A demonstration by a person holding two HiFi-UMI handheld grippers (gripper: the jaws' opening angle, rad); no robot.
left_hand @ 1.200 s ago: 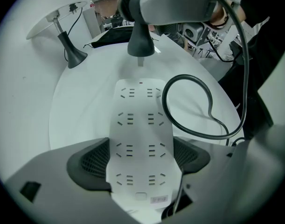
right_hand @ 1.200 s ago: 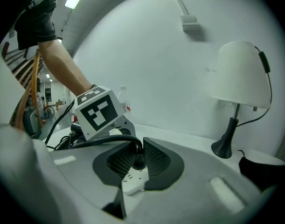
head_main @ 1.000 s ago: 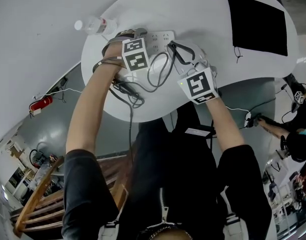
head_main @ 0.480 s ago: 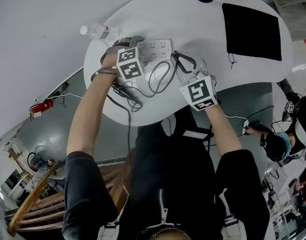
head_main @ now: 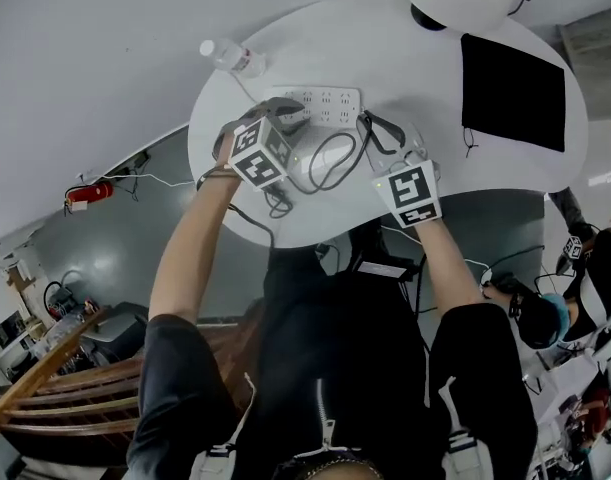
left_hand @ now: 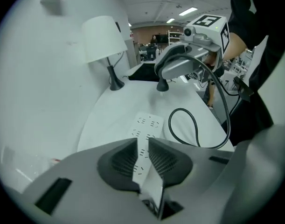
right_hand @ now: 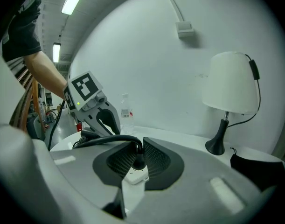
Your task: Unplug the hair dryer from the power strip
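Note:
A white power strip [head_main: 325,106] lies flat on the round white table [head_main: 415,78]; the left gripper view shows it from above [left_hand: 149,124]. My right gripper [right_hand: 133,155] is shut on a white plug [right_hand: 135,174] whose black cord [right_hand: 109,141] runs off to the left. In the head view the cord [head_main: 330,158] loops on the table between the two grippers. My left gripper [left_hand: 143,146] hangs above the strip. Its jaws are closing to a narrow gap with nothing between them. I cannot make out the hair dryer's body.
A white lamp [right_hand: 231,83] stands at the table's far end, and a black pouch [head_main: 513,63] lies beside it. A clear water bottle [head_main: 235,58] stands by the wall behind the strip. The table's front edge runs close to the person's body.
My left gripper has lifted off the left end of the power strip and come toward the camera. The right gripper has hardly moved.

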